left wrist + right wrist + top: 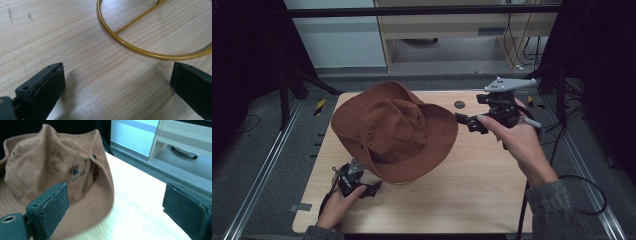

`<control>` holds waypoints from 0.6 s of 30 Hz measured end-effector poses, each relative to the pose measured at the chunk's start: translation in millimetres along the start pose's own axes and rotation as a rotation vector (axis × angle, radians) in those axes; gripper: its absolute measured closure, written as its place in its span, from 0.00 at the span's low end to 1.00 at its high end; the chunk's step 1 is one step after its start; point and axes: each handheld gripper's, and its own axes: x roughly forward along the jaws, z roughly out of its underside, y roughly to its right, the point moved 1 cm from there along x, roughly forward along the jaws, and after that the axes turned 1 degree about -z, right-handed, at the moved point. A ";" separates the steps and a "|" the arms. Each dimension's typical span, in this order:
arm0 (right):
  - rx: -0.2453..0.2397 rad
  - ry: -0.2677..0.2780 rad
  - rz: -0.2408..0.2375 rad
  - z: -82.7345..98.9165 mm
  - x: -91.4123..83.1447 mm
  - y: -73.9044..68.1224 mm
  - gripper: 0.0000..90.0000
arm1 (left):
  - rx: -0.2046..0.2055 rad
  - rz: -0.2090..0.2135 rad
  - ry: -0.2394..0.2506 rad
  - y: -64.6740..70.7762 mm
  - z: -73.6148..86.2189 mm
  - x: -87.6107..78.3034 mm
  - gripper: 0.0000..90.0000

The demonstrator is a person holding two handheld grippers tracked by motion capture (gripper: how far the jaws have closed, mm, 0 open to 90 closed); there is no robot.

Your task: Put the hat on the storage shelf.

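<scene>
Left gripper [374,189]: nearest the camera, at the table's near-left corner, jaws released, nothing between the pads [48,86].
Table [472,190]: light wood, carries everything.
Hat [394,132]: brown, wide brim, sits left of centre toward the far edge; near brim overhangs the left gripper.
Right gripper [469,121]: held above the table's right half, jaws spread wide, empty, pointing left at the brim.
Key relation: hat's right brim edge lies just beyond the right jaws, slightly toward their left pad; right hand [519,142] looks better placed to pinch it.
Wire ring [150,51]: yellow hoop with a spoke, flat on the wood ahead of the left jaws, seen in the left gripper view.
Logo [76,173]: dark paw print with lettering on the crown, seen in the right gripper view.
</scene>
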 end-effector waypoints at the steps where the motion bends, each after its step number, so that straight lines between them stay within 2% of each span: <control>1: 0.003 0.002 0.004 5.6 -3.5 1.6 0.07 | 0.001 0.000 -0.001 0.0 0.0 0.0 0.00; 5: 0.014 0.000 0.022 30.6 -16.6 7.7 0.07 | 0.001 0.000 -0.002 -0.1 0.0 -0.1 0.00; 9: 0.034 -0.026 0.041 63.4 -20.0 13.8 0.08 | 0.001 0.000 -0.001 -0.1 0.0 -0.1 0.00; 13: 0.070 -0.073 0.047 101.7 -11.6 20.5 0.08 | 0.002 0.000 -0.002 -0.1 0.0 -0.1 0.00; 18: 0.115 -0.128 0.049 152.4 8.1 24.3 0.08 | 0.001 0.000 -0.001 -0.1 0.0 0.0 0.00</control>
